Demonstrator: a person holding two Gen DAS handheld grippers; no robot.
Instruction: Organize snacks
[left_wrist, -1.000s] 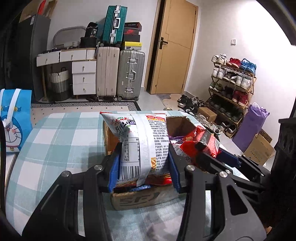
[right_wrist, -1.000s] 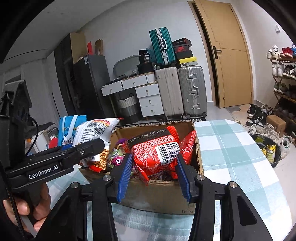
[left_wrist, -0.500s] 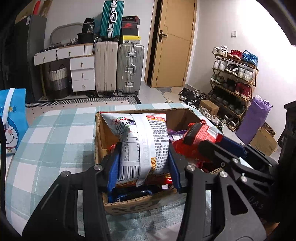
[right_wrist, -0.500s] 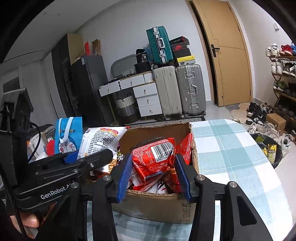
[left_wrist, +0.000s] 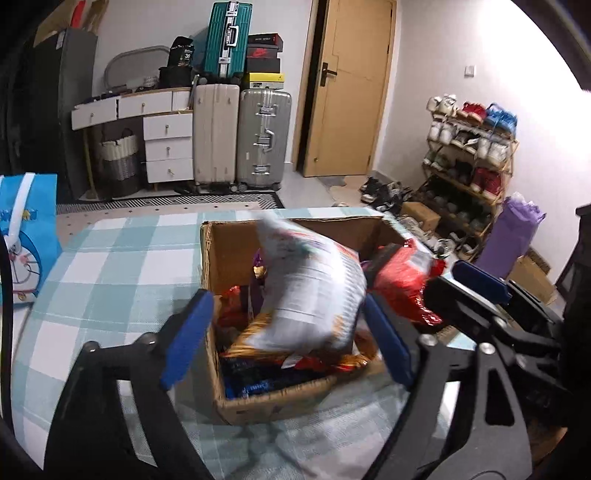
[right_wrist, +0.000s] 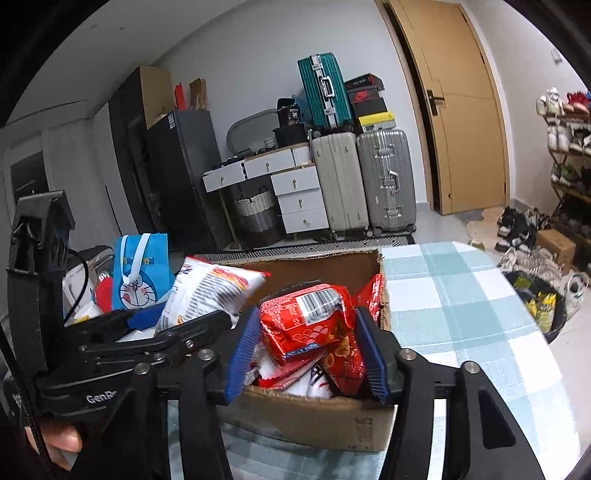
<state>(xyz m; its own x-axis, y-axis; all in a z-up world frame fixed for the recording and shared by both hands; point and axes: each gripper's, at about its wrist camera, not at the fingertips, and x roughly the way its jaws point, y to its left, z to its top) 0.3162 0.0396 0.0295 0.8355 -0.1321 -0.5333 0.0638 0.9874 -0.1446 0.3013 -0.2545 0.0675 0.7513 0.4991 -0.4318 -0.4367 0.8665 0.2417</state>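
Note:
A cardboard box (left_wrist: 229, 251) stands on the checked tablecloth, holding several snack packets. My left gripper (left_wrist: 288, 339) is open over the box; a white snack bag (left_wrist: 314, 291) is blurred and tilted between its fingers, dropping into the box. The white bag also shows in the right wrist view (right_wrist: 207, 291). My right gripper (right_wrist: 306, 350) is shut on a red snack bag (right_wrist: 310, 321) and holds it over the box (right_wrist: 314, 421). The red bag also shows in the left wrist view (left_wrist: 402, 277), beside the right gripper's blue pads (left_wrist: 480, 280).
A blue Doraemon bag (left_wrist: 22, 240) stands off the table's left edge. Suitcases (left_wrist: 240, 136), white drawers (left_wrist: 166, 147) and a door (left_wrist: 351, 88) are at the back. A shoe rack (left_wrist: 469, 162) and purple bag (left_wrist: 513, 232) are at the right. A black bin (right_wrist: 543, 306) sits beside the table.
My left gripper has opened and let go of the white bag, which tips down into the box. My right gripper has lowered a little with the red bag.

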